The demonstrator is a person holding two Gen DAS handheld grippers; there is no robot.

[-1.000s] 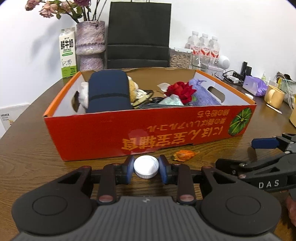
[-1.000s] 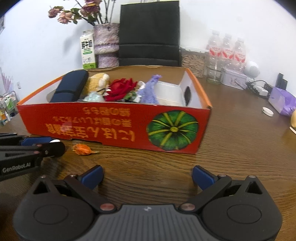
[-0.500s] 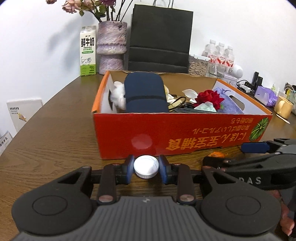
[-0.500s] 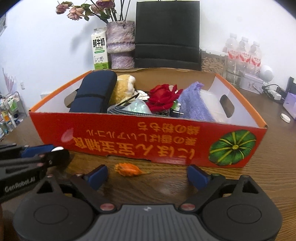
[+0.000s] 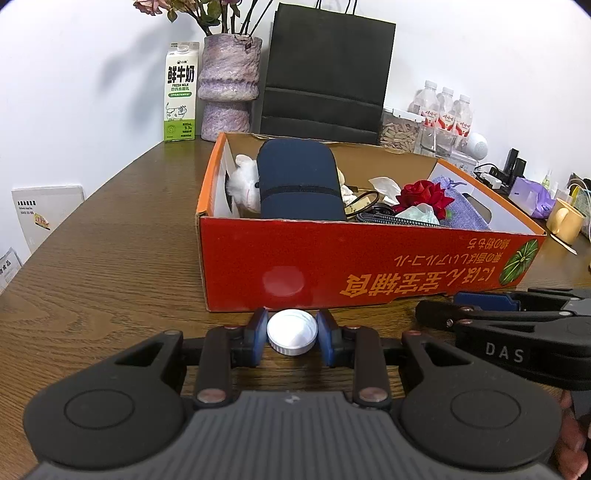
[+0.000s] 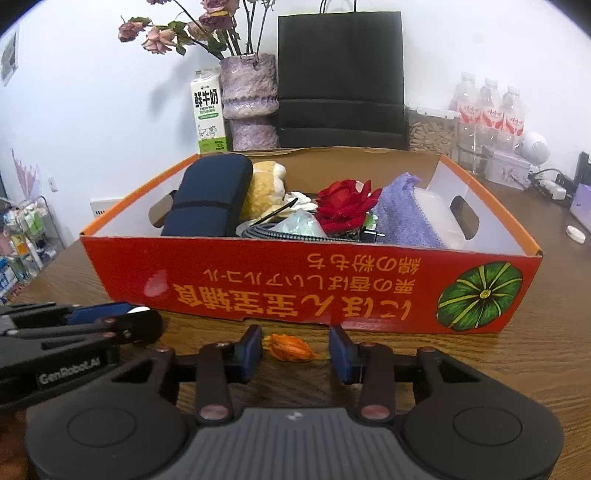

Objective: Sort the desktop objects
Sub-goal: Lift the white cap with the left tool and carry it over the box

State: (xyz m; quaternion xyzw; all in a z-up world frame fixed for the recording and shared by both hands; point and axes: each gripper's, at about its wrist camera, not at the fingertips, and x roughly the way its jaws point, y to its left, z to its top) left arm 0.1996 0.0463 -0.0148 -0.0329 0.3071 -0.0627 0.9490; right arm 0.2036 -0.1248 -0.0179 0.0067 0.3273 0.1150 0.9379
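The red box (image 6: 295, 291) on the surface (image 5: 110, 258) already holds many things. In front of it, the left tongs (image 5: 291, 334) grip a white cap (image 5: 291, 332); the right tongs (image 6: 295, 350) are closing around an orange bud (image 6: 290, 348), not yet pressing it.

Both wrist views are bright and evenly lit, with soft indoor light. The flowers (image 6: 192, 29) cast a blurred grey shadow on the white wall (image 5: 92, 92). A pale glare spot sits on the glossy red box (image 5: 282, 282) front, and the wooden table (image 5: 110, 258) shows a faint sheen. Fisheye distortion bends the table edge and darkens the upper corners. Focus is sharp in the centre and softens toward the rim.
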